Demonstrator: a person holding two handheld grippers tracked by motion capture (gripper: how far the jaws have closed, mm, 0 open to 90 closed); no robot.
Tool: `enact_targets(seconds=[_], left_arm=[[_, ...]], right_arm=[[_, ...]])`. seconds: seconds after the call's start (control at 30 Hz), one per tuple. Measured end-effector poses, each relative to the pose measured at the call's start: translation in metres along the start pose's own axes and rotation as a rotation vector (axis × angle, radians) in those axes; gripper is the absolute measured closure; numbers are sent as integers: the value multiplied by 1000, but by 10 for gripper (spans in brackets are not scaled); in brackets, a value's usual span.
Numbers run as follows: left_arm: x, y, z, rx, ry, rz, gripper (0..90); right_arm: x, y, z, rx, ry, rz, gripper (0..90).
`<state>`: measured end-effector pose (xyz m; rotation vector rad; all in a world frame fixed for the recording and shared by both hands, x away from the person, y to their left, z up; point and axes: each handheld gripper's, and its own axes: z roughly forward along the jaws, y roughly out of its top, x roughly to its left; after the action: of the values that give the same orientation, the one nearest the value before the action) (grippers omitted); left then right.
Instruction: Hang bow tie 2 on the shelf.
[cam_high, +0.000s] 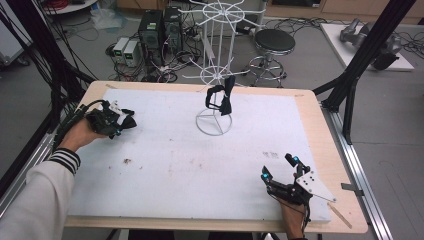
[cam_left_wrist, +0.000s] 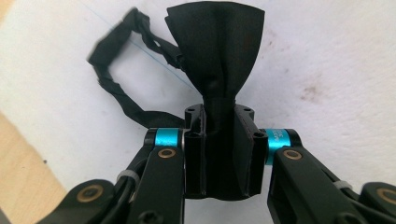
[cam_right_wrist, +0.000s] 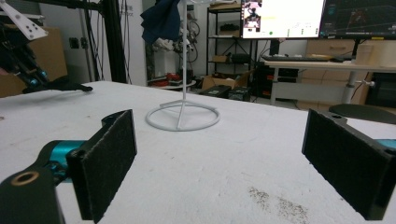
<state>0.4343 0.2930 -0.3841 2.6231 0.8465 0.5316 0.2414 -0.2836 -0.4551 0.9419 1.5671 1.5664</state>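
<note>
Work in hand: hanging a black bow tie on the white wire display stand, judging from the second bow tie that already hangs on it.
Left gripper: its jaws are closed tight on the bow tie's knot, as the left gripper view shows; one wing fans out beyond the jaw tips and the neck strap loops off to one side over the white table cover.
Where the held tie is: at the table's far left corner, in the left hand, close above the cover.
Long axis: wing to wing, the tie runs straight on from the jaws, so it points the way the gripper points.
Key relation: in the high view the stand lies to the right of the held tie, near the middle of the table's far half and well apart from it; the carry has to go rightward and up to a wire arm.
Right gripper: jaws spread wide with nothing between them, low at the near right.
Nearer hand: neither is close to the stand; the left one has the tie.
Risk, as I judge it: the dangling strap may snag on the wires.
</note>
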Motion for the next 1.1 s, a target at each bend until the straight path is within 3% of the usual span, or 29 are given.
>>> enact_targets(seconds=[0.23, 0.6, 0.87, 1.1], left_arm=[[-3, -1, -11, -79, 21, -53, 756], [-8, -10, -18, -201, 18, -153, 758], [-16, -12, -32, -343, -17, -222, 759], [-22, -11, -45, -415, -50, -261, 758]], right_arm=[[0, 0, 0, -4, 0, 5, 95], [1, 0, 0, -6, -5, 5, 95], [1, 0, 0, -5, -4, 8, 95], [1, 0, 0, -3, -9, 7, 95]])
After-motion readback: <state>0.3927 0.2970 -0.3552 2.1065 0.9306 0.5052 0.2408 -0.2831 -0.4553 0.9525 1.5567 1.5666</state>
